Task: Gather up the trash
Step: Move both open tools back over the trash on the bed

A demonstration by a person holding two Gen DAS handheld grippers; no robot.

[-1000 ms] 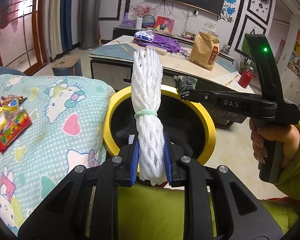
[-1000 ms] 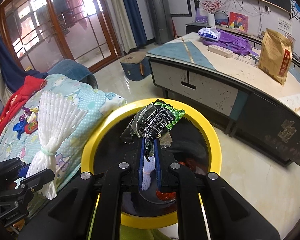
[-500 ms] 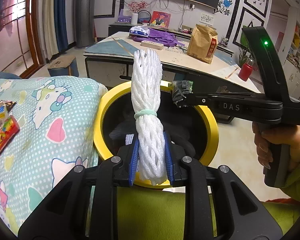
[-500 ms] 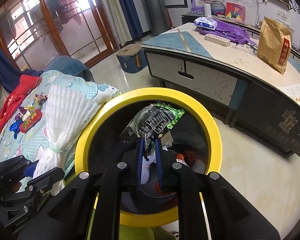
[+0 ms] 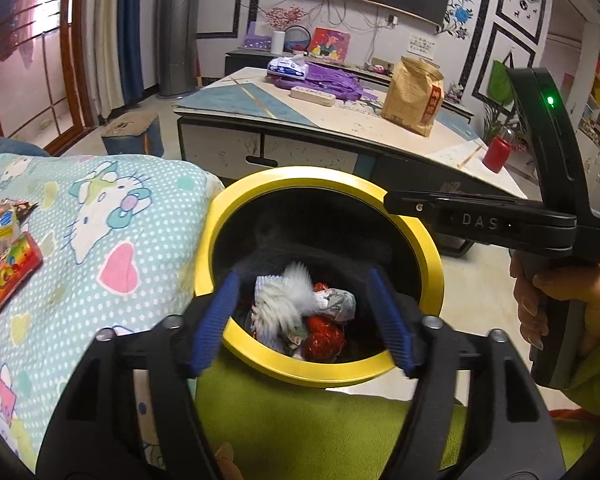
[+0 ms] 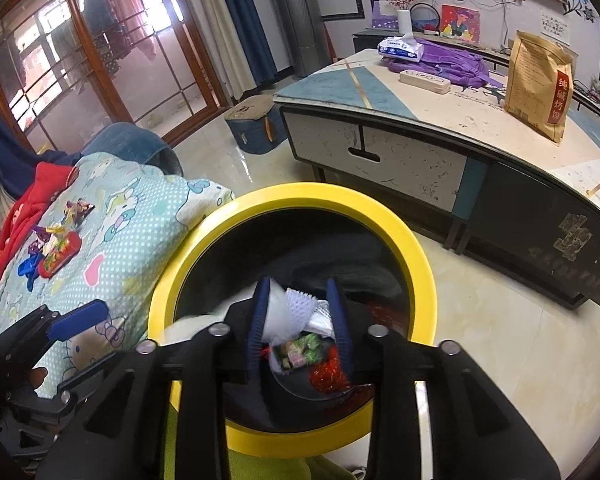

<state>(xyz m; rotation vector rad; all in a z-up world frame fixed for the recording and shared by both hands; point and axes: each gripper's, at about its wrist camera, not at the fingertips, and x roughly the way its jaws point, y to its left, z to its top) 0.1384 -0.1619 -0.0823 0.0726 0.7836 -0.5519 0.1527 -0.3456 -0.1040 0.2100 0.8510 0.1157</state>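
A black bin with a yellow rim [image 5: 300, 174] [image 6: 300, 196] stands below both grippers. My left gripper [image 5: 304, 312] hangs over it, its jaws opening wide with nothing between them. The white foam net [image 5: 284, 300] [image 6: 296, 308] lies blurred among red and white scraps in the bin. My right gripper [image 6: 300, 316] is also opening and empty; the green wrapper [image 6: 300, 354] lies on the pile beneath it. In the left wrist view the right gripper [image 5: 392, 202] reaches over the rim from the right, held by a hand [image 5: 540, 300].
Several candy wrappers [image 5: 4, 248] [image 6: 56, 248] lie on the cartoon-print blanket [image 5: 120, 240] left of the bin. A low table [image 6: 440, 132] with a brown paper bag [image 6: 540, 80] and purple cloth stands behind. A green sleeve or lap is at the bottom edge.
Both grippers opened. The foam net left the left gripper and the green wrapper left the right one; both now lie in the bin.
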